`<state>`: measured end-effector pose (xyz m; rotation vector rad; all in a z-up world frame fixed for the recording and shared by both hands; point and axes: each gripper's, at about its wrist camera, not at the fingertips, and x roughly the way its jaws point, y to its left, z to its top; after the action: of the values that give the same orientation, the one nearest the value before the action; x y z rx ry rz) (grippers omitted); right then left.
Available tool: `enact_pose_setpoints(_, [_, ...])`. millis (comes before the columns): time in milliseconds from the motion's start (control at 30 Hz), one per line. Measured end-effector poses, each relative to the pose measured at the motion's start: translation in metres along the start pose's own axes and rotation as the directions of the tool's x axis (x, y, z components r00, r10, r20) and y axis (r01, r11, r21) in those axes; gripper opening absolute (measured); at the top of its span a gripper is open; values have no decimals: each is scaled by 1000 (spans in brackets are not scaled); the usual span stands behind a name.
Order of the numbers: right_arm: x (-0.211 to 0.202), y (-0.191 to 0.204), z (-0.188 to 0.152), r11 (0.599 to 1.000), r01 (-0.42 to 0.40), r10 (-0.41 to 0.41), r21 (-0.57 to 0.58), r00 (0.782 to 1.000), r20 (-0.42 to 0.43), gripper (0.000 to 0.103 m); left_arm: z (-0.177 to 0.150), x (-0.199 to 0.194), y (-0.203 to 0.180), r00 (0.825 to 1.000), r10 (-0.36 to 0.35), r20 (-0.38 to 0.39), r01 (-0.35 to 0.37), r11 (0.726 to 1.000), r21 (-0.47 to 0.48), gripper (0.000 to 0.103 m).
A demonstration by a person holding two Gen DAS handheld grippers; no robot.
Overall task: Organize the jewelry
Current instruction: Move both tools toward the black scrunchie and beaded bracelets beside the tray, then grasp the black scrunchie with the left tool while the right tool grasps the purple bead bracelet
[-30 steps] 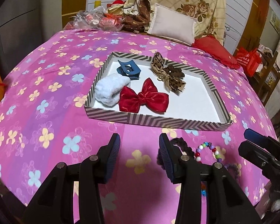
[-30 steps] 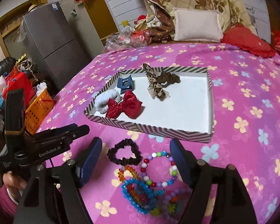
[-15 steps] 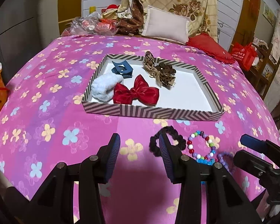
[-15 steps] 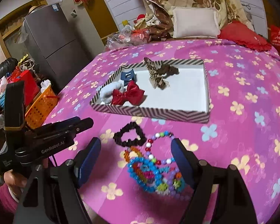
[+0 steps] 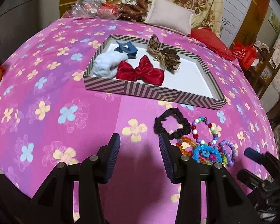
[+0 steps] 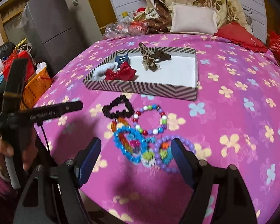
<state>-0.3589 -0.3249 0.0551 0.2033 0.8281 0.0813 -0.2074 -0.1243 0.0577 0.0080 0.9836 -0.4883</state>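
A heap of bead bracelets (image 6: 132, 145), blue, purple and mixed colours, lies on the pink flowered bedspread. My right gripper (image 6: 135, 155) hangs just over its near side, jaws closing, with beads between the fingers but untouched by the pads. A black scrunchie (image 6: 110, 110) lies just beyond the heap. Farther back a striped tray (image 6: 140, 89) holds a red bow (image 6: 121, 72), a white scrunchie (image 6: 100, 72), a blue claw clip (image 6: 121, 58) and a leopard bow (image 6: 151, 57). My left gripper (image 5: 139, 149) is open and empty over bare bedspread, left of the black scrunchie (image 5: 184, 124).
Pillows (image 5: 169, 18), a red cushion (image 5: 211, 39) and plastic bags (image 5: 95, 9) crowd the bed's far end. An orange basket (image 6: 37, 85) and a grey fridge (image 6: 52, 28) stand left of the bed. A hand (image 6: 1, 149) holds the left gripper's handle.
Both grippers have shifted across the bed. The bead heap now lies between the right fingers instead of ahead of them, and those fingers stand slightly closer together. The black scrunchie shows fully beside the left gripper.
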Motion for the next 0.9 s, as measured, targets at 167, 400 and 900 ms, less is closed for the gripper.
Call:
enact_pose_setpoints(167, [0, -3, -13, 999, 24, -25, -31, 1000, -19, 51, -2, 7, 3, 1000, -16, -23, 15, 1000, -23, 40])
enact_pose_setpoints(400, [5, -14, -15, 998, 55, -56, -22, 998, -40, 44, 0, 13, 3, 999, -24, -28, 23, 999, -39, 40])
enact_pose_setpoints(900, [33, -37, -7, 997, 72, -71, 9, 994, -88, 10, 13, 27, -1, 999, -30, -40, 28, 999, -42, 40])
